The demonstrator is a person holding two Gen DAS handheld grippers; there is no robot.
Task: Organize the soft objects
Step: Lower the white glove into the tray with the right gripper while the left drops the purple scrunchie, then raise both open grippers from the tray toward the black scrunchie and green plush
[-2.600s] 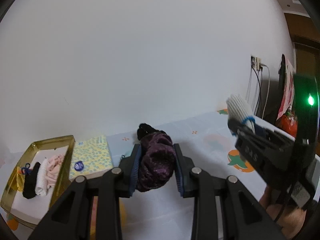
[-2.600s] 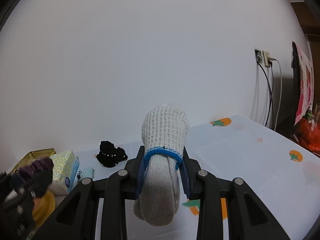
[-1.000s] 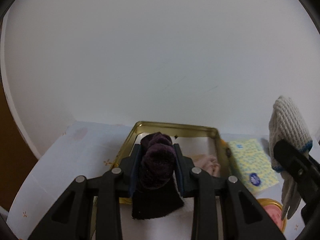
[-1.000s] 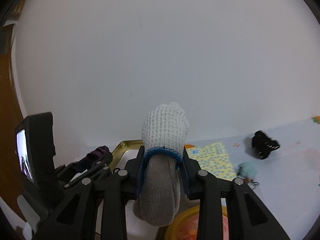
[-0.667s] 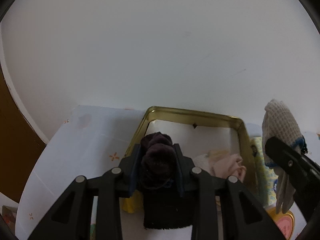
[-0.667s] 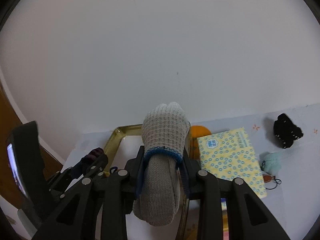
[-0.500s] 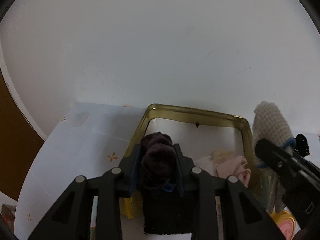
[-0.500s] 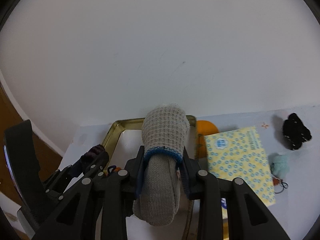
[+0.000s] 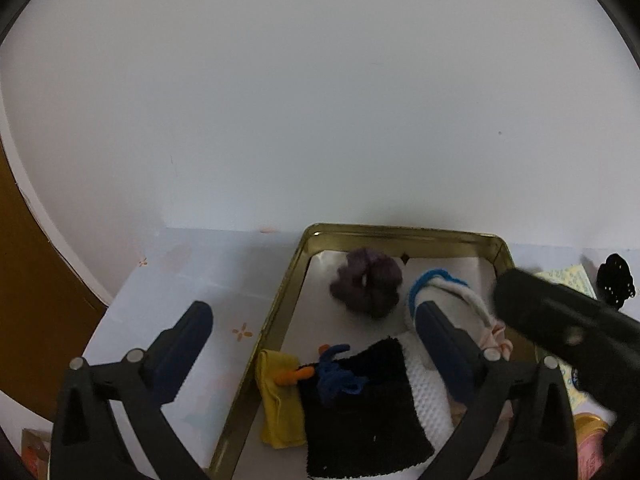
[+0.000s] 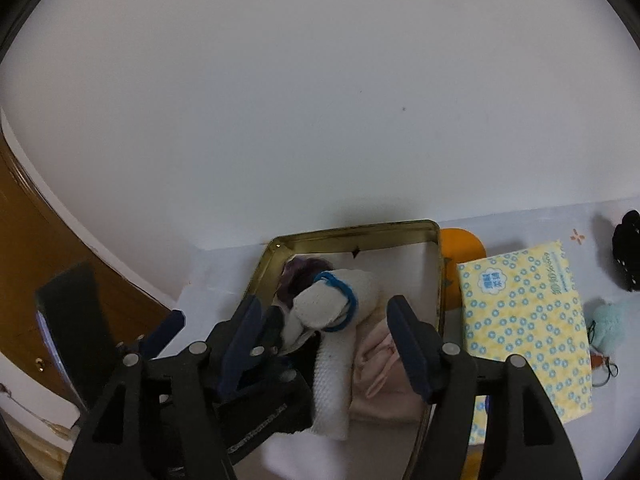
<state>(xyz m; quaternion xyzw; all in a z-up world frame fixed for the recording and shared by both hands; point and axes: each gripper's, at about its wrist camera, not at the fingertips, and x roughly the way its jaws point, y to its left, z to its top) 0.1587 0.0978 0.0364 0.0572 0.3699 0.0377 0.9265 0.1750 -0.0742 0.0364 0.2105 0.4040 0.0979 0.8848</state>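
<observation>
- Gold tray [image 9: 280, 300], the biggest item, holds the soft things; its low rim is the main hazard, since the left gripper [image 9: 312, 332] straddles that rim and a careless pull-back could snag and drag the tray.
- Tissue pack [image 10: 524, 320] lies just beside the tray; it is yellow with blue rings and a blue flower-shaped badge, but the print on it is too small to read.
- Right gripper [image 10: 320, 332], jaws just opened and now apart, grips nothing; the white glove [image 10: 332, 304] with a blue cuff lies loose between them in the tray and may catch on a pad if the gripper lifts.
- Left gripper's jaws have just sprung fully wide and hold nothing.
- Purple scrunchie [image 9: 366, 282] sits at the tray's far end, touching the glove; it looks settled.
- Black scrunchie [image 10: 628, 248] and a teal fluffy charm [image 10: 612, 326] remain outside, well apart from the tray.
</observation>
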